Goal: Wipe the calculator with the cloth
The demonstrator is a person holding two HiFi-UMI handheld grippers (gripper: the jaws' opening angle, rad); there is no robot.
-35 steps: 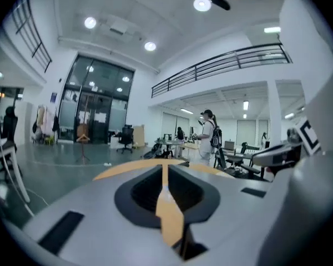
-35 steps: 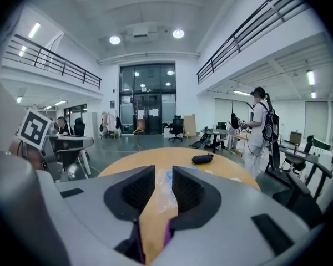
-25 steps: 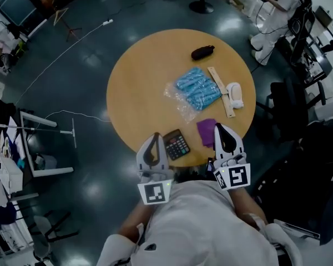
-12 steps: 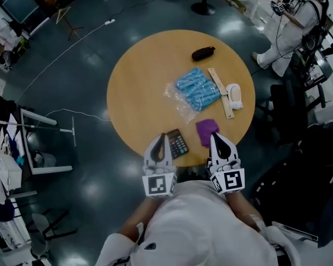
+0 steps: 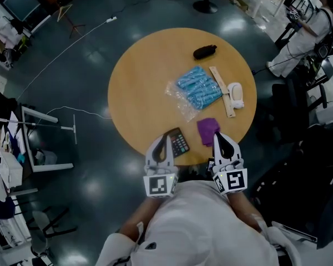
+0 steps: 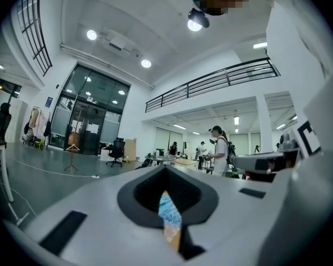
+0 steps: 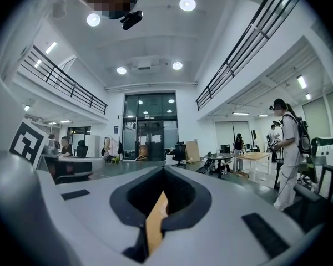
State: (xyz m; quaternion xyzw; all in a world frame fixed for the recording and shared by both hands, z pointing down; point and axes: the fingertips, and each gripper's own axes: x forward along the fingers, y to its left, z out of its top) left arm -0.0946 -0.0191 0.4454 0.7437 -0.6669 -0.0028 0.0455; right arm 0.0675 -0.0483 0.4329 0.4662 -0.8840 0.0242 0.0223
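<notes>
round light-wood worktop [image 5: 139, 87] seen from above on a dark glossy floor [image 5: 72, 65]. small black calculator with rows of keys [image 5: 177, 143] lies flat near the near edge of the worktop, tilted a bit. crumpled purple cloth [image 5: 207, 131] lies just right of it with a small gap, not touching.

left hand-held gripper [image 5: 162, 139] is at the near edge, tip just left of the calculator; cannot tell if it touches. in the left gripper view the left hand-held gripper [image 6: 170, 226] has its jaws closed together with nothing between them, only a thin slit showing worktop and a bit of blue. right hand-held gripper [image 5: 220, 136] sits just below the cloth at the worktop edge. in the right gripper view the right hand-held gripper [image 7: 155, 223] is closed too and empty, slit showing only wood colour. both point level across the worktop.

further back: blue items in a clear plastic bag [image 5: 195, 90] mid-worktop, flat wooden strip [image 5: 221, 91] just right of it, white rounded object [image 5: 234, 95] beside the strip, black oval pouch [image 5: 204, 51] at the far side.
</notes>
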